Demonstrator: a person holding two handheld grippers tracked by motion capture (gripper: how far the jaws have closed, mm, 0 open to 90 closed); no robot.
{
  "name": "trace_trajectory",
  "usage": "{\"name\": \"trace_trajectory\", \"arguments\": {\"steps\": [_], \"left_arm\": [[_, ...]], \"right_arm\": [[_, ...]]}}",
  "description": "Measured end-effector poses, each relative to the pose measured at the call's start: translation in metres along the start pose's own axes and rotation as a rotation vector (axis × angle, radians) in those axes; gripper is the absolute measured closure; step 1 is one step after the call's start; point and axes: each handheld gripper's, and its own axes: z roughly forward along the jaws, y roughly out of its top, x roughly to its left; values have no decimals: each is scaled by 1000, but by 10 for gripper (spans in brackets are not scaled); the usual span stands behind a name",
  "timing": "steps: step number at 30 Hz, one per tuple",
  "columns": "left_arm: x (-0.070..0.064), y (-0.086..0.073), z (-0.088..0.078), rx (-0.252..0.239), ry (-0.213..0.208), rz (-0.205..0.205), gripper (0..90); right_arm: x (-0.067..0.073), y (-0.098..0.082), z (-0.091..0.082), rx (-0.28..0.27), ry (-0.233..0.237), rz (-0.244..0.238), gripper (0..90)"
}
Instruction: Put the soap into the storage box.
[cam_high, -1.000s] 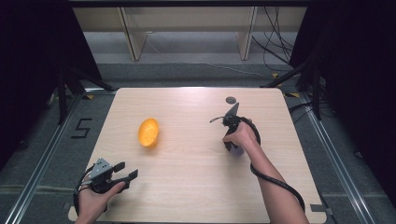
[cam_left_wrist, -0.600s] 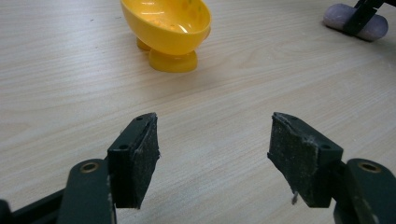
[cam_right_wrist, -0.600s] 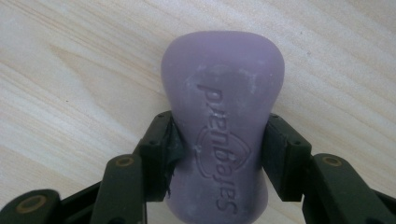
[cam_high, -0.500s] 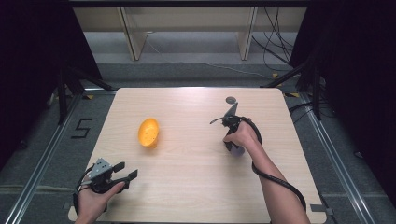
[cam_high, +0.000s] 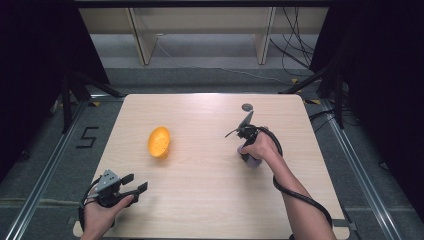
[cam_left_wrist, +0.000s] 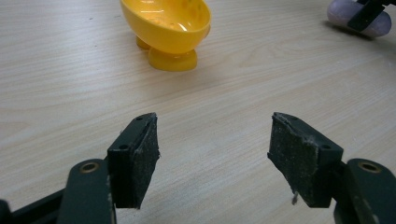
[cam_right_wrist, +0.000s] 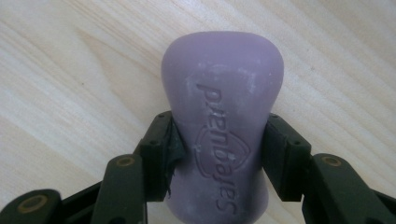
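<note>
A lilac bar of soap (cam_right_wrist: 223, 107) with embossed lettering lies flat on the wooden table (cam_high: 200, 200), right of centre. My right gripper (cam_right_wrist: 218, 128) is shut on it, one jaw pressing each long side. From above, the hand and right gripper (cam_high: 248, 156) cover most of the soap (cam_high: 252, 161). A yellow footed bowl (cam_high: 159, 142) stands left of centre. My left gripper (cam_high: 136, 182) is open near the front left corner, with bare table between its jaws. In its own view the left gripper (cam_left_wrist: 215, 140) points toward the bowl (cam_left_wrist: 166, 28), and the soap (cam_left_wrist: 358, 18) shows far right.
A small dark round mark (cam_high: 246, 107) sits on the table near its far edge, beyond the right hand. A black cable (cam_high: 300, 197) trails from the right gripper along the forearm. Wooden legs and loose cables stand on the floor behind the table.
</note>
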Motion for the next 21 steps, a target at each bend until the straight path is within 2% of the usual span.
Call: {"name": "trace_trajectory", "arguments": {"steps": [2, 3, 4, 5, 6, 7, 8, 9, 10, 11, 12, 13, 14, 15, 16, 19, 21], "left_arm": [[0, 0, 0, -7, -2, -3, 322], [1, 0, 0, -2, -2, 14, 322], [1, 0, 0, -2, -2, 14, 322], [2, 1, 0, -6, -7, 39, 322], [0, 0, 0, -8, -9, -6, 322], [-1, 0, 0, -7, -7, -10, 322], [3, 1, 0, -6, -13, 55, 322], [3, 1, 0, -10, -13, 53, 322], [0, 0, 0, -10, -8, 13, 322], [-2, -1, 0, 1, -5, -32, 321], [-2, -1, 0, 1, -5, -32, 321], [-2, -1, -1, 5, 1, -36, 321], [-2, -1, -1, 5, 0, -32, 321], [-2, -1, -1, 5, 0, -32, 321], [-2, -1, -1, 5, 0, -35, 321], [-2, -1, -1, 7, 1, -35, 321], [-2, -1, 0, 6, -2, -35, 321]], "right_arm": [[3, -3, -4, -14, 0, 0, 503], [4, -5, -5, -24, 4, -7, 503], [5, -6, -6, -36, 1, -19, 503], [6, -8, -8, -41, 4, -29, 503], [8, -10, -9, -49, 4, -23, 503], [6, -11, -9, -77, -4, -62, 503], [7, -13, -10, -78, -5, -53, 503], [7, -14, -10, -94, -8, -66, 503], [7, -16, -10, -97, -9, -71, 503], [8, -17, -10, -98, -14, -46, 503], [8, -17, -10, -98, -14, -46, 503], [6, -19, -11, -104, -9, -71, 503], [7, -20, -10, -107, -12, -60, 503], [4, -21, -9, -117, -18, -93, 503], [7, -21, -10, -111, -12, -57, 503], [6, -23, -10, -129, -17, -73, 504], [8, -24, -12, -128, -19, -65, 504]]}}
